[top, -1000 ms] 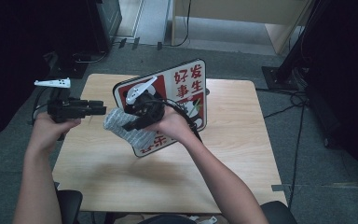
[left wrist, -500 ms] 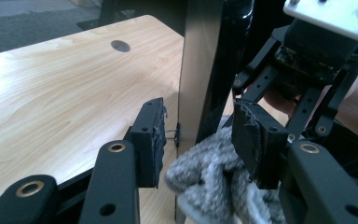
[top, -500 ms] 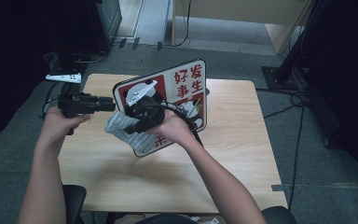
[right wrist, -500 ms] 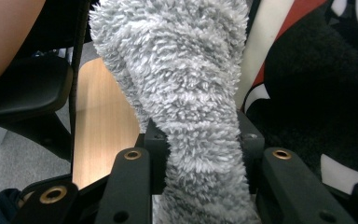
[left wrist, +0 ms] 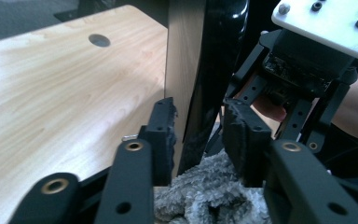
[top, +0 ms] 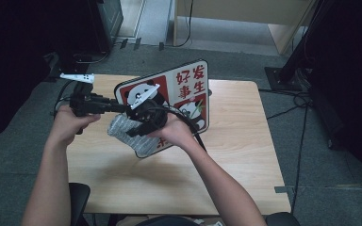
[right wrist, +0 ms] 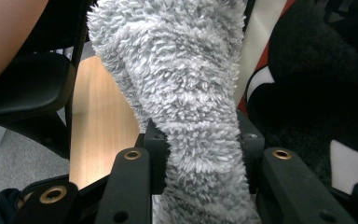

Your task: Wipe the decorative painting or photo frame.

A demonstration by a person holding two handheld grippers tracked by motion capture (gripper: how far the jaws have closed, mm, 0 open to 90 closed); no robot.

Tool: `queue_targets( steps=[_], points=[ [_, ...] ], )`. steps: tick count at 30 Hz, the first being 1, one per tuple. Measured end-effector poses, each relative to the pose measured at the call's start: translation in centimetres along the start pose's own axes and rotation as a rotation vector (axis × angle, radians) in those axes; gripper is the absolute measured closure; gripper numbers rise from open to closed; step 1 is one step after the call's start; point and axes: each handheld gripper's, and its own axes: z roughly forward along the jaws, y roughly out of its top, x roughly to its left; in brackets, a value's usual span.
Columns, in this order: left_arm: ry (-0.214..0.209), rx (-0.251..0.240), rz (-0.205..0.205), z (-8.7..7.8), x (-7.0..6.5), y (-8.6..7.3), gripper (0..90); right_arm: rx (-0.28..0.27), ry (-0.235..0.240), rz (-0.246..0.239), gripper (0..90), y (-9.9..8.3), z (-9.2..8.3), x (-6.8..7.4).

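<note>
1. My right tool is clamped on the fluffy grey cloth: in the right gripper view the pile bulges out between the two black jaws and rises up past them (pads pressed in on both sides).
2. From the high view I see that cloth held up off the worktop, just in front of the lower left corner of the panda board, with my right tool at it.
3. The panda board is tilted up on its edge, red and white panels with dark lettering facing me; its lower part sits against my right hand.
4. My left tool has just been closing. In the left gripper view its jaws stand on either side of the board's dark edge, with a gap showing at each pad, so I read them as apart, not yet pressing.
5. Below those jaws I can see a bunch of the grey cloth, close under the board's edge.
6. In the high view my left tool reaches in level from the left, well above the worktop, meeting the board's left edge beside the right tool.
</note>
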Motion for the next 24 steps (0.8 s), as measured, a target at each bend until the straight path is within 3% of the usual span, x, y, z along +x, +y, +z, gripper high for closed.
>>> queue_targets(
  steps=[7,24],
  points=[
    [0.001,0.020,-0.011,0.1,0.1,0.0,75.7,-0.001,0.002,0.009,66.8,-0.6,0.4,-0.2],
    [0.001,0.024,-0.029,0.1,0.1,0.0,75.9,0.018,0.001,0.044,66.9,-2.5,1.3,-0.6]
  ],
)
